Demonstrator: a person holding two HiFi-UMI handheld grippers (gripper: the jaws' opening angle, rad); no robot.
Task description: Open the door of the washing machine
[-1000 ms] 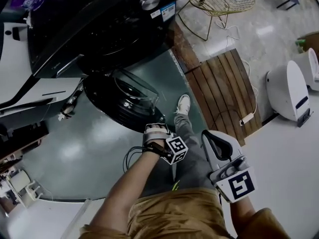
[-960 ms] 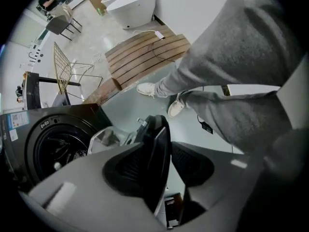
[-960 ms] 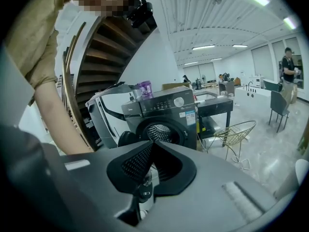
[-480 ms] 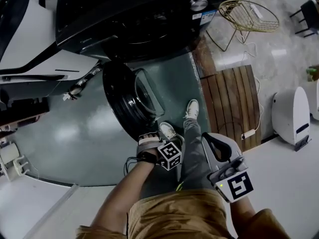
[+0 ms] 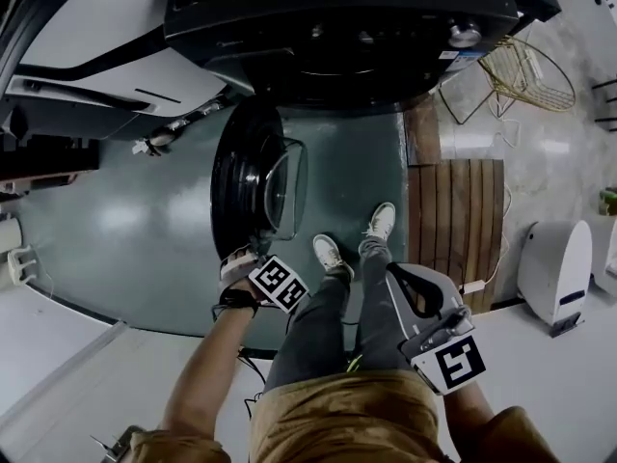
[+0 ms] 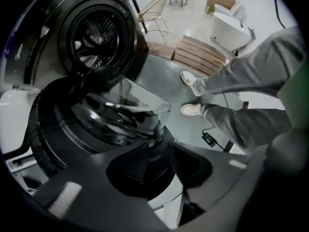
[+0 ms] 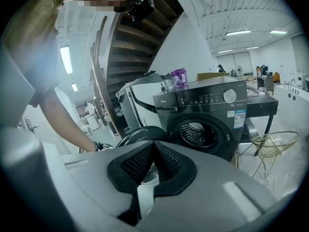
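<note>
the door (image 5: 236,177) is already swung wide open. it sticks out edge-on from the front of the dark washing machine (image 5: 337,27) toward the person, and its clear glass bowl (image 6: 125,110) bulges out of the inner face. behind it the drum (image 6: 96,37) is open to the room. all i can make out inside is its perforated metal wall.

the left gripper (image 6: 161,146) is down at the door's free end, the end nearest the person. its fingers are closed on the black rim, right by the bowl. the right gripper (image 7: 153,151) hangs back beside the person's right leg, well apart from the door and aimed at the machine. its fingers are pressed together at the tips with nothing between them.

there's a purple tub (image 7: 178,77) on top of the machine by the control panel, can't tell what's in it. the person's white shoes (image 5: 331,254) are on the green floor (image 5: 125,230) just beside the door. a slatted wooden mat (image 5: 453,210) lies to the right, and a gold wire chair (image 5: 525,66) is past that.
</note>
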